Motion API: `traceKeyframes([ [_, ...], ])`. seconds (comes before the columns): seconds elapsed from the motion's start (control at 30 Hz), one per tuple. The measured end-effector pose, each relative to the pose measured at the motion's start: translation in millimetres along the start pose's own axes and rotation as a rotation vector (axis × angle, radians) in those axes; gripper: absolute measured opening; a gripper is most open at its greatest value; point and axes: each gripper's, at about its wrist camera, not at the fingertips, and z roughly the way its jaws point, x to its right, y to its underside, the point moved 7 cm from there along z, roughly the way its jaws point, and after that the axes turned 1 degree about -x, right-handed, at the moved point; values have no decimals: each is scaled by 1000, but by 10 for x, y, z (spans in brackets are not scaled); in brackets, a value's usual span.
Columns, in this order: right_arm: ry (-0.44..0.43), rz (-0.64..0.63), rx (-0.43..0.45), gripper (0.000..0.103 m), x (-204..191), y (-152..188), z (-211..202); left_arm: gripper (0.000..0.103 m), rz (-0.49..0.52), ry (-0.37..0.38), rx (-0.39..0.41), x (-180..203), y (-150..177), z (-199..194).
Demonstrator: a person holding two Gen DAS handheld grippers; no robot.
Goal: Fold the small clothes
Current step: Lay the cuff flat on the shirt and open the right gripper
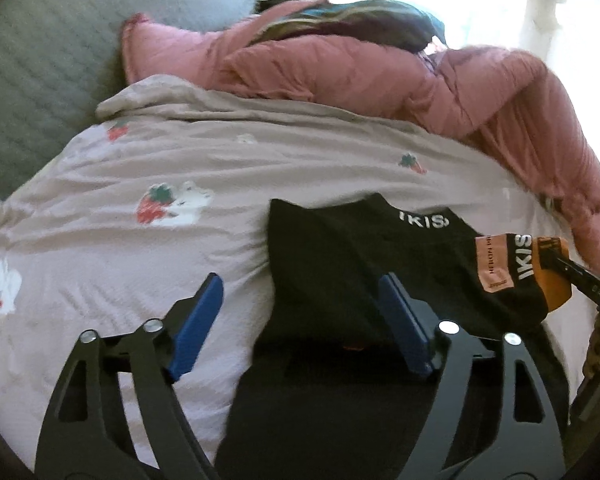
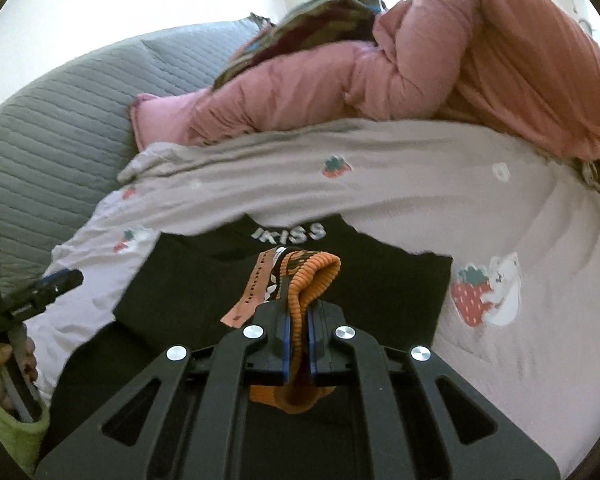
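Note:
A small black garment (image 1: 340, 264) with a white-lettered waistband and orange trim lies on the strawberry-print bedsheet (image 1: 140, 248). My left gripper (image 1: 300, 292) is open, its blue fingers straddling the garment's left edge just above it. My right gripper (image 2: 298, 320) is shut on the garment's orange ribbed band (image 2: 316, 276) and holds that corner lifted and folded over the black fabric (image 2: 380, 288). The lifted corner with its pink label (image 1: 494, 264) shows at the right of the left wrist view.
A pink puffy jacket (image 1: 380, 68) and a dark striped cloth (image 1: 340, 20) are heaped at the far side of the bed. A grey quilted cover (image 1: 40, 60) lies to the left. The person's hand (image 2: 4, 364) holds the left gripper.

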Motion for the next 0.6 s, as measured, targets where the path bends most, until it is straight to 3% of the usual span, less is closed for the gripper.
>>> traceKeyframes([
  [0.27,32,5,-25,5,71,130,69,80,170,-40,-75,451,-65,411],
  [0.47,67,-1,-31,7,108,142,92,80,185,-34,-173,467,150,744],
  [0.6,139,21,-34,23,229,163,92,80,186,-36,-221,412,323,884],
])
